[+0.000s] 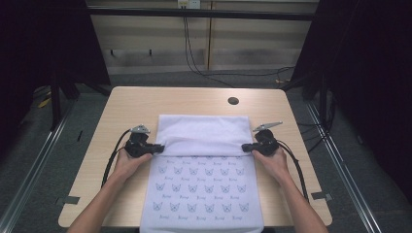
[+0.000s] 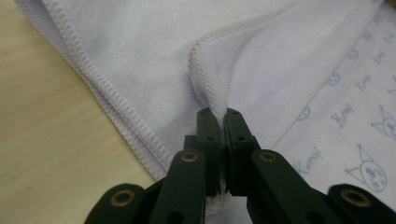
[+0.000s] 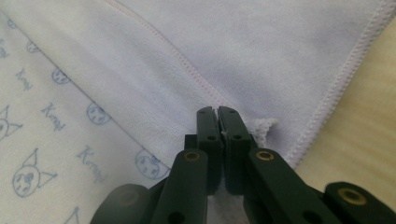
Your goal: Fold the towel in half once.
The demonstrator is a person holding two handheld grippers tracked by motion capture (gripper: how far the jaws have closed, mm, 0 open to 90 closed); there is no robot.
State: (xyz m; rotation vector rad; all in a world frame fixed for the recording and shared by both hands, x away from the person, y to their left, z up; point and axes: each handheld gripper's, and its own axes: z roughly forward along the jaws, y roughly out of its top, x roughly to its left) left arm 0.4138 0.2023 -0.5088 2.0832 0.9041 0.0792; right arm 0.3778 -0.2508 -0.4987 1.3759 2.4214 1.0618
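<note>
A pale lilac towel (image 1: 201, 165) printed with small blue cat faces is spread on the wooden counter (image 1: 131, 104), its near end hanging over the counter's front edge. The far part is folded over so that the plain reverse side is shown, with the fold's free edge lying across the middle of the cloth.

The left tongs (image 1: 156, 148) are closed on the left corner of that folded edge; in the left gripper view (image 2: 217, 113) the stitched hem is seen pinched between the jaws. The right tongs (image 1: 246, 147) are closed on the right corner; in the right gripper view (image 3: 217, 111) the cloth is clamped between the jaws, beside the towel's side hem. Both corners are held just above the printed face.
</note>
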